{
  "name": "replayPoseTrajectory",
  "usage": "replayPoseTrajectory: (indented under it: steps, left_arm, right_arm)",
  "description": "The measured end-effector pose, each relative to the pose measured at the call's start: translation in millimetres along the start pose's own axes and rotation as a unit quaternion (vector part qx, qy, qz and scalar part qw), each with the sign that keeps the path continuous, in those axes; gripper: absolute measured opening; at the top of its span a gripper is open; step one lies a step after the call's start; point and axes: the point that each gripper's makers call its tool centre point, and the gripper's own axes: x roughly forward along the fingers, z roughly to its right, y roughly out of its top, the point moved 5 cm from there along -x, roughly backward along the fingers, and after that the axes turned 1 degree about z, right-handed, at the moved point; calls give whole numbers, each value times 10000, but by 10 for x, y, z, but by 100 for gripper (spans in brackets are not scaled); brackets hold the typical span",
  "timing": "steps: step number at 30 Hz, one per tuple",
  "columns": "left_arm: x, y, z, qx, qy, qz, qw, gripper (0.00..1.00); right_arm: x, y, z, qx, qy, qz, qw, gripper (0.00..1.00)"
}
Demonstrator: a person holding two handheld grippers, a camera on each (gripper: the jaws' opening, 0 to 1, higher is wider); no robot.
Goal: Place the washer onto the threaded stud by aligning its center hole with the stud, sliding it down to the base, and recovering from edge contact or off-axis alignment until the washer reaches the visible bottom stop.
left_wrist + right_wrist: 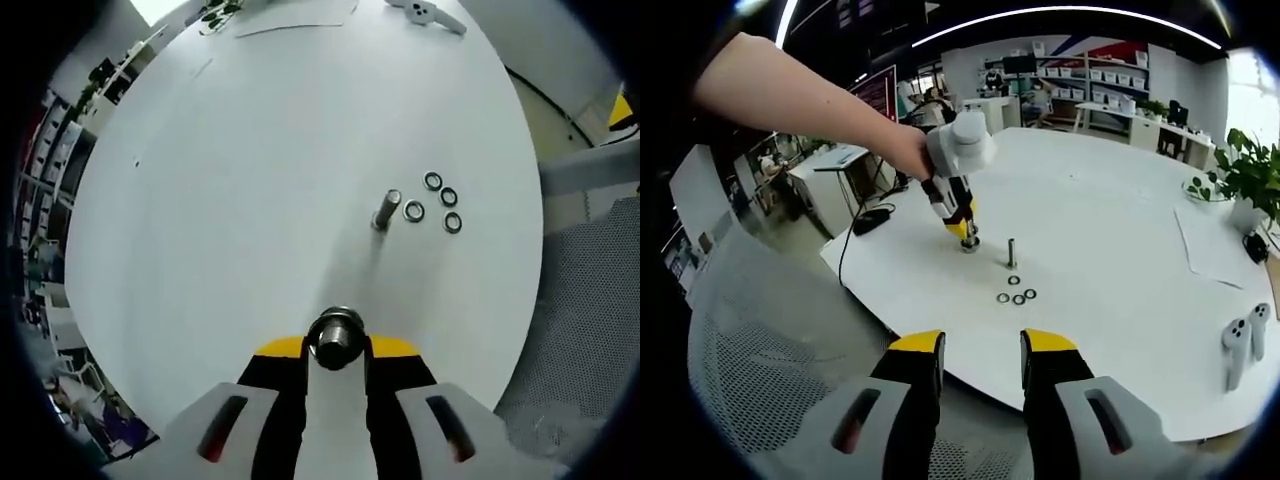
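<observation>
washers (441, 204): small, light, hard, slippery, at 3 o'clock of stud (384, 211); pinch rim | left gripper (338, 352) holds nut (336, 336) | right gripper (980, 352) wide, holding nothing

Left gripper (338, 352): jaws closed on a round metal part (337, 338); seen end-on, its length and underside are hidden, and its type cannot be told. Jaw bases cut off by the lower edge.

Stud (385, 210): threads too small to make out in either view. Washers (432, 205): four beside it in the left gripper view; in the right gripper view too small to count surely.

Right gripper (980, 352): jaw bases cut off below.

Counter (1110, 250): far edge cut off in the left gripper view.

Person's arm (800, 95): cut off at the frame's left
</observation>
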Motion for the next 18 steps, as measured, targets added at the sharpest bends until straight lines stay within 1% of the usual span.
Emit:
replayPoseTrajectory:
  steps: [11,18]
  left_arm:
    - [70,-7,38,-10,-50,-83,10000,19]
    - [155,-26,46,-42,-84,-133,9999,19]
  right_arm:
    - [-2,-3,12,6,-34,-3,10000,33]
    - [-1,-7,21,2,-53,-16,10000,33]
